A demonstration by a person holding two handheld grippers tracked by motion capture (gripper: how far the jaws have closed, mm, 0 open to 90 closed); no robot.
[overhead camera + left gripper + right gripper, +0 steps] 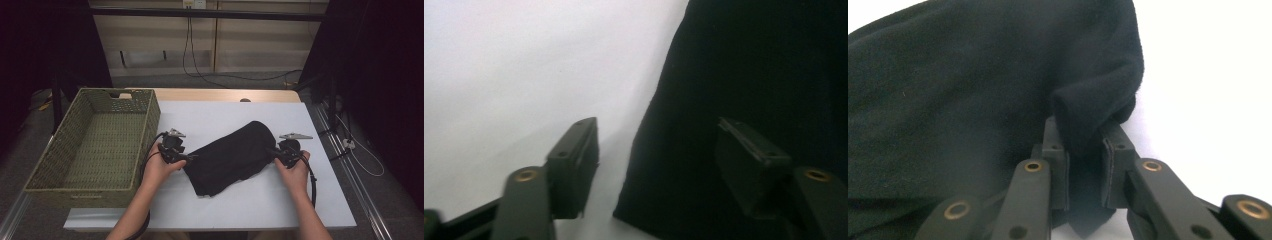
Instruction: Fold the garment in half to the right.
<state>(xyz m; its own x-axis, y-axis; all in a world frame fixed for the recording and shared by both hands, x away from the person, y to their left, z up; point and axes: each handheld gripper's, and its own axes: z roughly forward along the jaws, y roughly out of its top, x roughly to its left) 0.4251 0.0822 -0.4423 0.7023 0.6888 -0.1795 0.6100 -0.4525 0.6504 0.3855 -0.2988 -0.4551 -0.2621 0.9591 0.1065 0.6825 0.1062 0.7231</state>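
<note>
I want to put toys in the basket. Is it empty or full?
Empty. The green woven basket on the table's left shows its bare bottom, and the black cloth lies outside it on the white table.

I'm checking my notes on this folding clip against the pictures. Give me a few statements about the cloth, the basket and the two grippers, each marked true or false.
1. The right gripper pinches a fold of the black cloth. True.
2. The left gripper is clamped on the cloth. False: its jaws stand apart, one over the white table, the other over the cloth's edge.
3. The green woven basket holds the cloth. False: nothing lies in the basket; the cloth lies on the table beside it.
4. The basket stands at the table's left side in the high view. True.
5. The cloth is white. False: it is black, on a white surface.
</note>
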